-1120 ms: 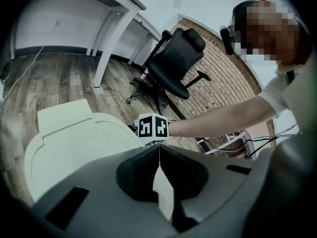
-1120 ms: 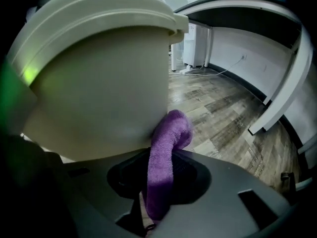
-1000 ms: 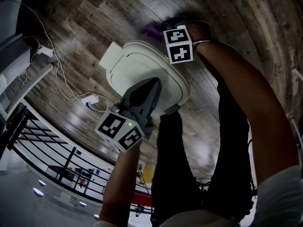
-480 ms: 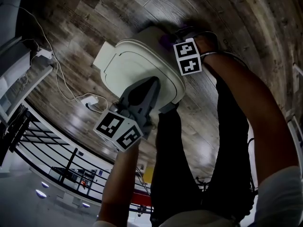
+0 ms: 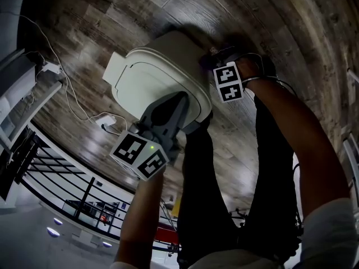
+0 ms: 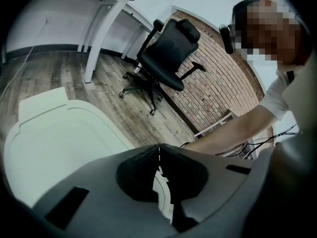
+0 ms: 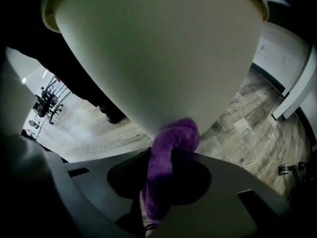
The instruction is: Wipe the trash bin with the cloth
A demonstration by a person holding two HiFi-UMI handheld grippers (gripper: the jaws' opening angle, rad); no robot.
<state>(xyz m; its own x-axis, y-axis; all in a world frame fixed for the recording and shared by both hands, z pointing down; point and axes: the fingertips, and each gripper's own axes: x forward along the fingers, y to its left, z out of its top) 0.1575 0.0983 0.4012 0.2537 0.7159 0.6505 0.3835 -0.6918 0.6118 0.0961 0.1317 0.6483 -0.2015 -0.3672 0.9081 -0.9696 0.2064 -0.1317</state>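
A white trash bin (image 5: 151, 77) with its lid down stands on the wood floor. My left gripper (image 5: 180, 98) is shut and rests on the lid's near edge; in the left gripper view the lid (image 6: 49, 143) lies just beyond the meeting jaws of the left gripper (image 6: 158, 150). My right gripper (image 5: 216, 60) is at the bin's right side, mostly hidden behind its marker cube. It is shut on a purple cloth (image 7: 171, 148), which presses against the bin's side wall (image 7: 158, 58) low down. Only a sliver of the cloth (image 5: 203, 64) shows from above.
A white cable and plug (image 5: 106, 118) lie on the floor left of the bin. The person's dark trouser legs (image 5: 224, 195) stand right beside it. A black office chair (image 6: 163, 43), white desk legs (image 6: 96, 38) and a brick wall (image 6: 218, 88) stand farther off.
My right gripper has slid with the cloth down along the bin's right side, toward the person. The left gripper has stayed on the lid.
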